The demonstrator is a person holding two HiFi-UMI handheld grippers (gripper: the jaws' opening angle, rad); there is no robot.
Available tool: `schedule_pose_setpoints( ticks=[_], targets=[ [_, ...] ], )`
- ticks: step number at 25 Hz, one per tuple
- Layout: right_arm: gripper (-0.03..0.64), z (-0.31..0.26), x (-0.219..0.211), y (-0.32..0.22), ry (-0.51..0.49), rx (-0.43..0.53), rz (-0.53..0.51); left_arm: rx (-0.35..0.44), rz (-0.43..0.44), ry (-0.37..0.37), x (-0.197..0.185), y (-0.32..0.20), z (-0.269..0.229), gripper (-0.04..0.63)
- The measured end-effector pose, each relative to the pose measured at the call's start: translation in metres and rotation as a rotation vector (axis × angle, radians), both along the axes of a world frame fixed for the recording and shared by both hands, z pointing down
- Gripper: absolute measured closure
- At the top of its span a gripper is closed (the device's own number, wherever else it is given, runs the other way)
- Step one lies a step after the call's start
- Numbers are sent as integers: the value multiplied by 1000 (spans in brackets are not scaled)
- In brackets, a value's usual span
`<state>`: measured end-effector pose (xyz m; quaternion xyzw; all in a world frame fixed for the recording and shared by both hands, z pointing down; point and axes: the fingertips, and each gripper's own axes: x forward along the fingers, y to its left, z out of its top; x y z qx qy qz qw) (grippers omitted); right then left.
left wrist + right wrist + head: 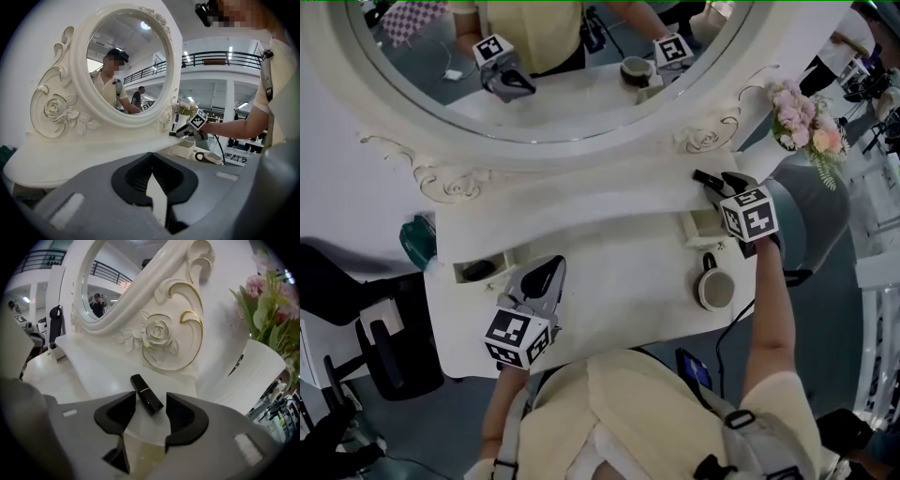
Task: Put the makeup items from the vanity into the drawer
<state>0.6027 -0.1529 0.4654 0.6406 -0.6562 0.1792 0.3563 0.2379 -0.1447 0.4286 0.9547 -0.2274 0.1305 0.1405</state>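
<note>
Our right gripper (149,405) holds its fingers apart either side of a black lipstick (146,392) lying on the counter's raised ledge (101,369), seemingly untouched. Our left gripper (151,158) hovers, fingers together on nothing.

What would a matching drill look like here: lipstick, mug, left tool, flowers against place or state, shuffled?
1 lipstick
2 mug
3 left tool
4 flowers

A jaws together, nothing in them
B lying on the shelf between the jaws of the open right tool
C pink, right of the mirror
D upright on the vanity top

Pairs: 1-B, 2-D, 3-A, 4-C
</note>
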Motion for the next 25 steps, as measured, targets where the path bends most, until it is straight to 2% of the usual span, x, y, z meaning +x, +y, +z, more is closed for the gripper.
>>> schedule_pose_setpoints(
  ticks=[4,7,11,17,25],
  targets=[
    [440,1,0,1,-73,7,11,-1,5,-8,1,2,2,600],
    [488,2,-4,5,-65,12,19,1,0,-11,-4,2,1,600],
    [515,1,-9,10,-37,11,26,9,-16,9,-14,1,-4,600],
    [520,-10,-31,16,-49,60,38,1,-54,21,-41,0,-5,600],
    [520,-34,-90,17,-24,95,-33,15,-125,28,-84,-6,-11,600]
  ],
)
